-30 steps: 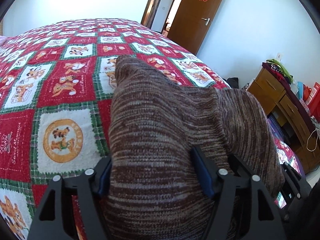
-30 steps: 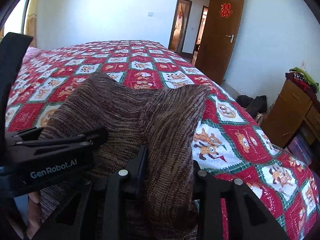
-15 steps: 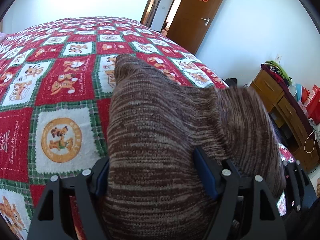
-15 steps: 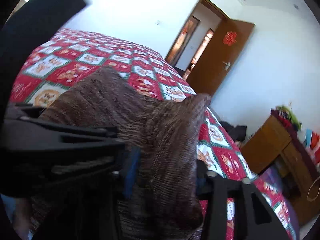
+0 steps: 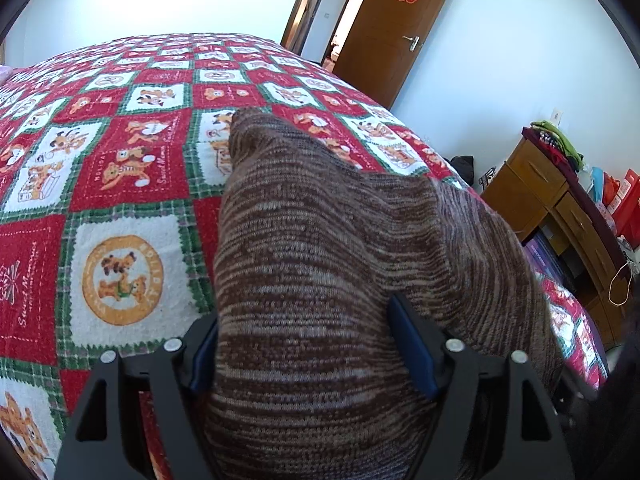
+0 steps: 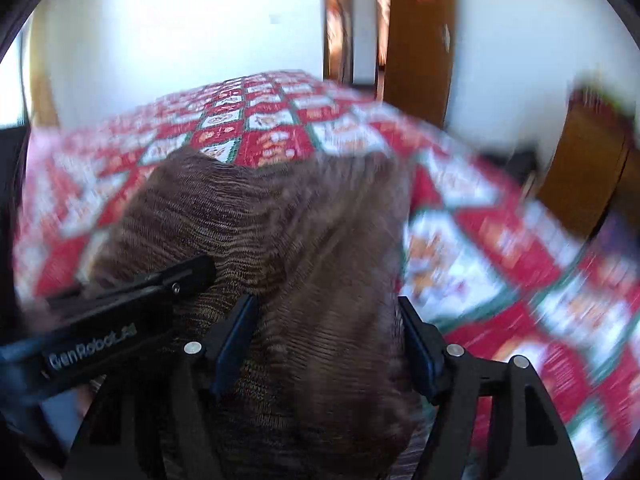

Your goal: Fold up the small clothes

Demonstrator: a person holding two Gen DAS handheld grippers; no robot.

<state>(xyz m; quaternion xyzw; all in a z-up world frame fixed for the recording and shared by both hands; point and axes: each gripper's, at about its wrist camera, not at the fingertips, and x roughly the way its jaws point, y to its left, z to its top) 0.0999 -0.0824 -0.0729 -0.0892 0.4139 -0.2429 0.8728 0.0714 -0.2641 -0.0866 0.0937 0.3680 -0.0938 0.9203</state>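
Having just opened, left tongs [image 5: 304,312] and right tongs [image 6: 326,302] straddle the brown knit [image 5: 320,220]; only the right view blurs.

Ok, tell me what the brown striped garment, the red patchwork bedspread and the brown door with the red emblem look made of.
Brown striped garment: knitted yarn, likely wool or acrylic; rows of loops in mixed brown and beige show, matte. Red patchwork bedspread: soft, fuzzy fabric, perhaps fleece or terry; a napped surface with printed bears. Brown door with the red emblem: wood or wood veneer, smooth and slightly glossy, with a metal handle.
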